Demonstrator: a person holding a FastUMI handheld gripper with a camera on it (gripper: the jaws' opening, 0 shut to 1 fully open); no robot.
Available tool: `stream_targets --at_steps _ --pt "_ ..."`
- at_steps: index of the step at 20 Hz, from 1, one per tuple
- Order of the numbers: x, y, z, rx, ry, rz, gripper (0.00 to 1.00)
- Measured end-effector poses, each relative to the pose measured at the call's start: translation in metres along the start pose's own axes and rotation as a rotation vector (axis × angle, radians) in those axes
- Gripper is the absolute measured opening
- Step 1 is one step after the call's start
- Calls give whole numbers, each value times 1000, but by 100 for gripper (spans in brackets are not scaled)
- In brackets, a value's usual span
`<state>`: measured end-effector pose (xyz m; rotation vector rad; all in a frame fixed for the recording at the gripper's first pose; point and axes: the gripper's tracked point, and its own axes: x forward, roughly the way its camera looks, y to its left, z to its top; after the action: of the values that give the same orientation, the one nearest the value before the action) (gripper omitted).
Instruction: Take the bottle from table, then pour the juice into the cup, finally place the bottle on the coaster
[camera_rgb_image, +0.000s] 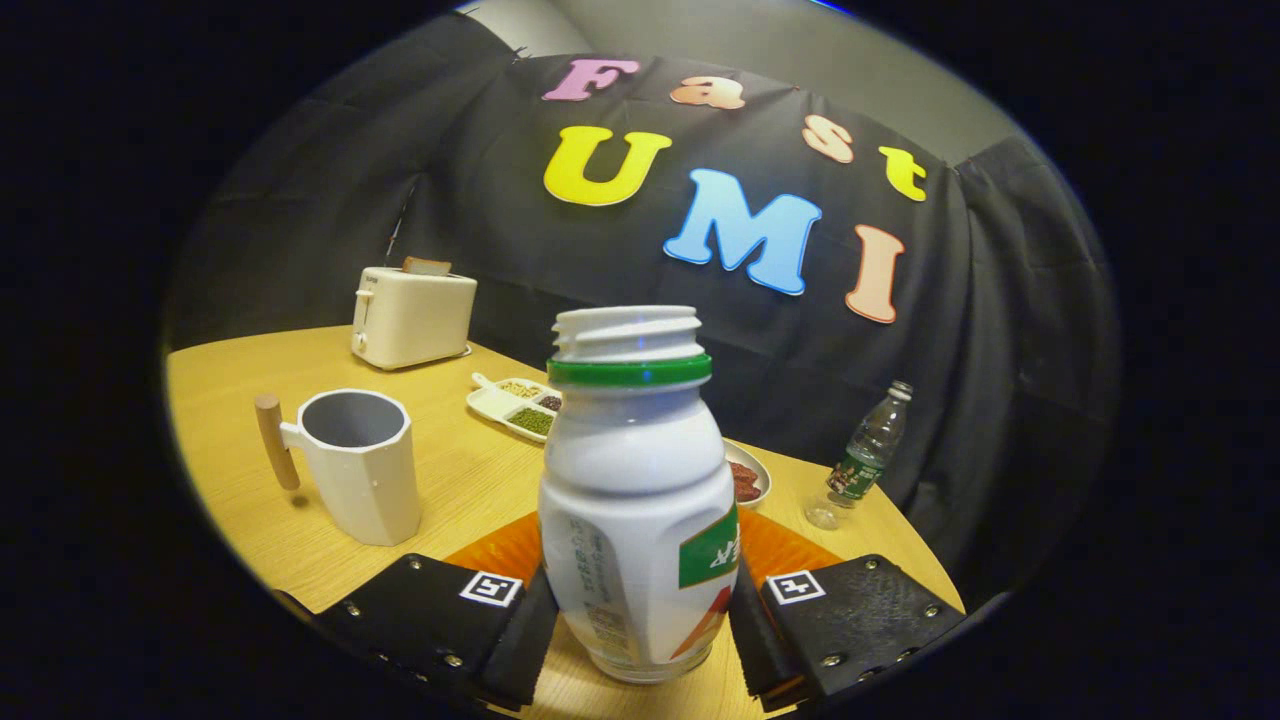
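1. Gripper view shows the gripper (640, 600) with its two fingers (440, 615) clamped on the lower body of the bottle (637, 500), one on each flank; the bottle stands upright between them, uncapped, its threaded neck open above a green ring.
2. Whether the bottle's base rests on the surface (470, 480) or hangs just above it I cannot tell.
3. Risk, grip: the fingers hold low on a smooth, rounded body. Tilting to pour could let the bottle pivot or slide between them, and a hard squeeze could dent the wall.
4. Risk, spill: with the mouth open, any quick swing toward the cup (360, 465), which stands ahead of the left finger, could slosh juice onto the surface before the mouth is over the rim.
5. Risk, collision: the cup's wooden handle sticks out on its far side from the bottle; a low approach could knock the cup itself.
6. Risk, placement: the orange coaster (790, 550) lies just behind the bottle, partly hidden, so an off-centre set-down is likely.
7. Contents: the bottle is opaque, its juice level hidden. The cup's interior looks empty as far as visible. Beyond, a divided tray (515, 402) holds beans or grains in separate compartments.
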<state>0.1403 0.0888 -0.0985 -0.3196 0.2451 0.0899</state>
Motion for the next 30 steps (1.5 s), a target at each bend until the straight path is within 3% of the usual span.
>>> stream_targets --at_steps 9,16,23,30 --pt "12 34 12 -139 31 79 74" --pt "27 49 7 -359 81 98 74" --pt "24 49 21 -648 66 29 74" --pt "29 52 22 -778 80 26 74"
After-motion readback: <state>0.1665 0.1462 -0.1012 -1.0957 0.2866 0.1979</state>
